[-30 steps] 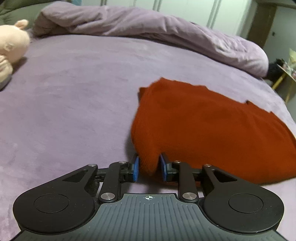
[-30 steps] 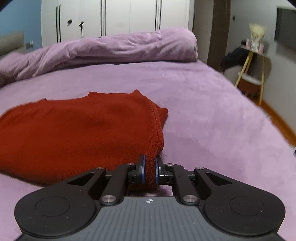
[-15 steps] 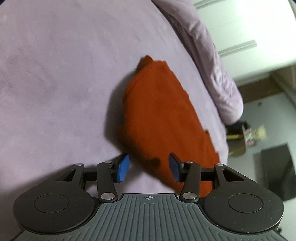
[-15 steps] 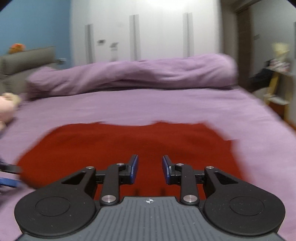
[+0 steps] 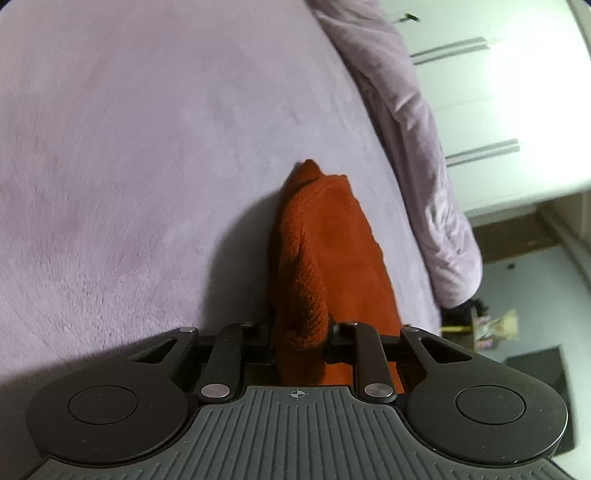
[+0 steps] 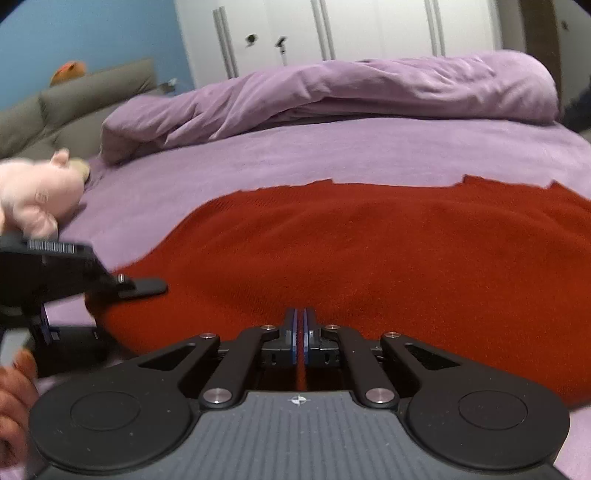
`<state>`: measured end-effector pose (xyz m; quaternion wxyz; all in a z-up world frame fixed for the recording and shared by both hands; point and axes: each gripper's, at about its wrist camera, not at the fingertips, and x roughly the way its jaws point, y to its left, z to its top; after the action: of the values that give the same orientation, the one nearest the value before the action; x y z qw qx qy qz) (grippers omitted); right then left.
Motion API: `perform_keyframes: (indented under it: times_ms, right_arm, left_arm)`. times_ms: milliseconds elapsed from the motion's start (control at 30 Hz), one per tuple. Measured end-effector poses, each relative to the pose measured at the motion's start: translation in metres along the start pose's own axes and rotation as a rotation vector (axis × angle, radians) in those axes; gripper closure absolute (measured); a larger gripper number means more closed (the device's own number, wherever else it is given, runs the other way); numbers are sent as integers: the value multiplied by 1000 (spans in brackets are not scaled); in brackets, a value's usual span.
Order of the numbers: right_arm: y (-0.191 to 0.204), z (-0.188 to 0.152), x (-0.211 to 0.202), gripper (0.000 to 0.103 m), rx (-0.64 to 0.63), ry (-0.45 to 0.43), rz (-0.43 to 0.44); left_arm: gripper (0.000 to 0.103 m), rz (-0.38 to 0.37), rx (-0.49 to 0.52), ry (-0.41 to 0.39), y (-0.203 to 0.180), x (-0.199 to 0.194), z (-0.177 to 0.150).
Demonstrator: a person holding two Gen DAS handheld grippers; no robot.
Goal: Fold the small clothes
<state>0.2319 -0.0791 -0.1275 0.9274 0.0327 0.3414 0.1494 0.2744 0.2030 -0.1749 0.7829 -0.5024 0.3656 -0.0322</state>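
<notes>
Bed: filling both views, covered in a lilac sheet and bearing everything below.
Duvet: lying bunched in a long lilac roll along the far side of the bed, in front of the white wardrobe doors.
Headboard: standing grey and padded at the upper left of the right wrist view.
Red knitted garment: lying folded on the sheet close to the near edge, spreading wide across the right wrist view; appearing in the left wrist view as a thick rolled end running away from the camera.
Plush toy: resting pale pink on the sheet, left of the garment and apart from it.
Left gripper: turned on its side, closing its jaws, with the bunched end of the garment filling the gap between them and pressed on both sides; showing in the right wrist view as a dark body at the garment's left end.
Right gripper: sitting at the garment's near edge, blue pads drawn together and pinching a thin strip of red knit.
Hand: showing partly at the lower left edge of the right wrist view, blurred.
</notes>
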Motion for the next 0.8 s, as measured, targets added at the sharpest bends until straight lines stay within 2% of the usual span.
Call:
perform_keyframes:
  times_ms: [67,167,233,333,367,433,533,633,800]
  right_arm:
    - [5,4,-8,100,-23,-10,3]
    - [4,-1,-15,100,17,-41,50]
    - [1,-9,-4,100,36,24,65]
    - [-4,3,-6,101,21,57,95]
    - [-9,9,-11,100,41,62,106]
    - [-20,13,-28,100,78,18,107]
    - [-50,7,-60,99,133,-54,88]
    - [-86,-10,-87,99,212,-79,24]
    - [-132,-25,-119,98,328,-117,-72]
  left_arm:
    - [80,19,52,-14,-8,-2,-1]
    - [80,41,86,-22,-16,-4,-2]
    - [80,60,103,-25,-20,-6,-2]
    - [80,71,137,-36,-30,-11,-3]
    - [80,73,150,-40,-35,-13,-2]
    - [80,78,186,-45,-45,-16,-3]
    - [80,106,300,-52,-71,-22,-9]
    - [80,93,457,-64,-112,-25,-24]
    - [81,51,704,-19,-181,-3,-75]
